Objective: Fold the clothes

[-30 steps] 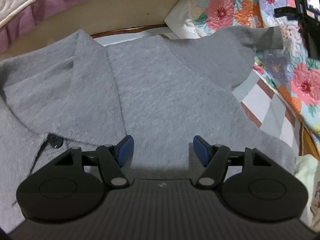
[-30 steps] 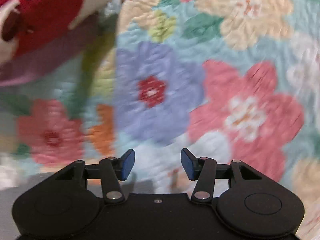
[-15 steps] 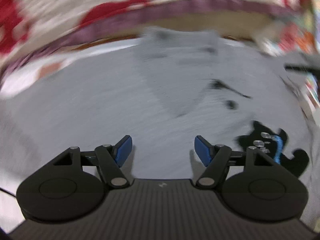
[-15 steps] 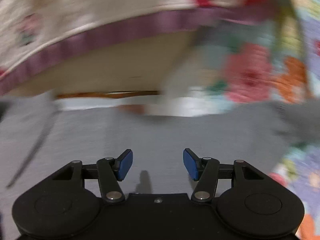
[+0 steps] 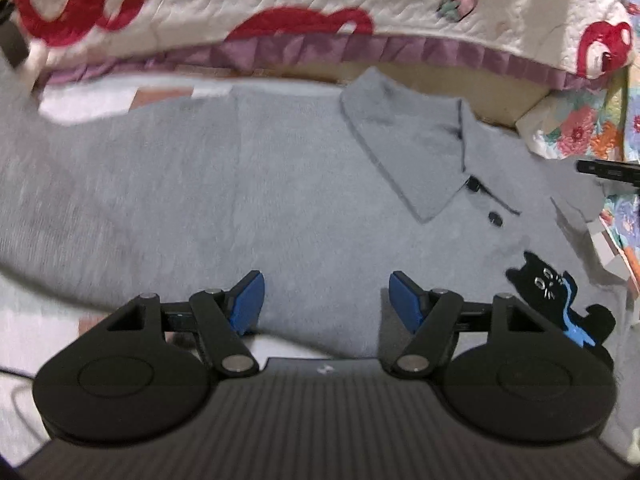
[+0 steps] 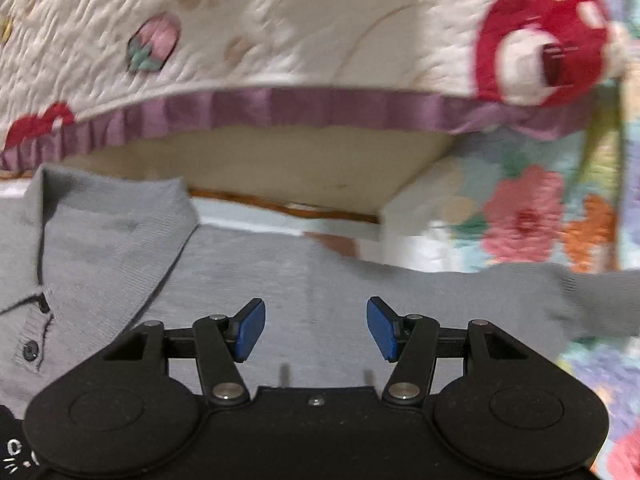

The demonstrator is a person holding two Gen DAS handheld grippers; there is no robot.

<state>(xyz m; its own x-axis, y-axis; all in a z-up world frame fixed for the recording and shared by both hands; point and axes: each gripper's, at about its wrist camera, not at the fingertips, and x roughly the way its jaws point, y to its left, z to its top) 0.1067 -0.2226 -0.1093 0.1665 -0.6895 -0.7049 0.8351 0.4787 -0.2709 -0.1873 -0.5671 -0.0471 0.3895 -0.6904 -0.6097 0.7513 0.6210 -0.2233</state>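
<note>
Grey polo sweater point(image 5: 280, 184) lying spread collar-up for folding, left gripper point(image 5: 323, 300) and right gripper point(image 6: 316, 330) hovering wide open, gripping nothing.

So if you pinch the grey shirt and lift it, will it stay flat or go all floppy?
Probably floppy: the grey shirt is soft knit, and its collar already bends and folds. It looks light, so its sleeve would likely dangle.
</note>
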